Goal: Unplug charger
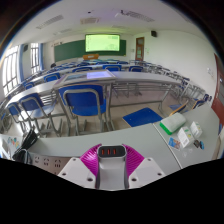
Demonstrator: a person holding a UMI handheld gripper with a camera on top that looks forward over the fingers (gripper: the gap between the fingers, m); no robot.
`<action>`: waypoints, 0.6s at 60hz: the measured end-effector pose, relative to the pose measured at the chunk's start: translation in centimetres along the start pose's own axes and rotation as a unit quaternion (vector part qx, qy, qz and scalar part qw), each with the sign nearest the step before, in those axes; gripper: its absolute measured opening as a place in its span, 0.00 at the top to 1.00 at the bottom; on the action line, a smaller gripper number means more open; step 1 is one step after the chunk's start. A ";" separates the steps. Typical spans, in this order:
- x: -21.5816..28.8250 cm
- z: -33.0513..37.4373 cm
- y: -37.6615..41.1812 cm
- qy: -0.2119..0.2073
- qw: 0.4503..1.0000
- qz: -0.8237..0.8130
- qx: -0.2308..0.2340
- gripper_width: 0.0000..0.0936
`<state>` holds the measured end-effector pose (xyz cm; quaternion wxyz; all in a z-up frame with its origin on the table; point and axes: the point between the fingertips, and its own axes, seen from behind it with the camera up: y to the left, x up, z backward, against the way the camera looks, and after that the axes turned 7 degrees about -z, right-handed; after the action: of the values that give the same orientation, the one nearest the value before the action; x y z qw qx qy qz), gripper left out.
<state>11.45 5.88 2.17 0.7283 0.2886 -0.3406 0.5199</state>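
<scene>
While clamped between narrow-set fingers of the gripper (112, 165), small black block-shaped charger (112, 151) is held, apparently.
Pale grey desk (55, 160) lies beneath; blue plastic chairs (82, 102) are seen beyond.

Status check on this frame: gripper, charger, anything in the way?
Gripper shut on the charger, held above the desk. Black cable lies off to one side. Nothing in the way.

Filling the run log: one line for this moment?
gripper | shut on white charger | at desk
</scene>
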 end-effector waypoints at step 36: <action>2.8 16.4 -2.9 -0.078 0.997 -0.001 -0.026 0.08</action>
<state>11.64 -6.10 14.10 0.7072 0.3096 -0.4095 0.4860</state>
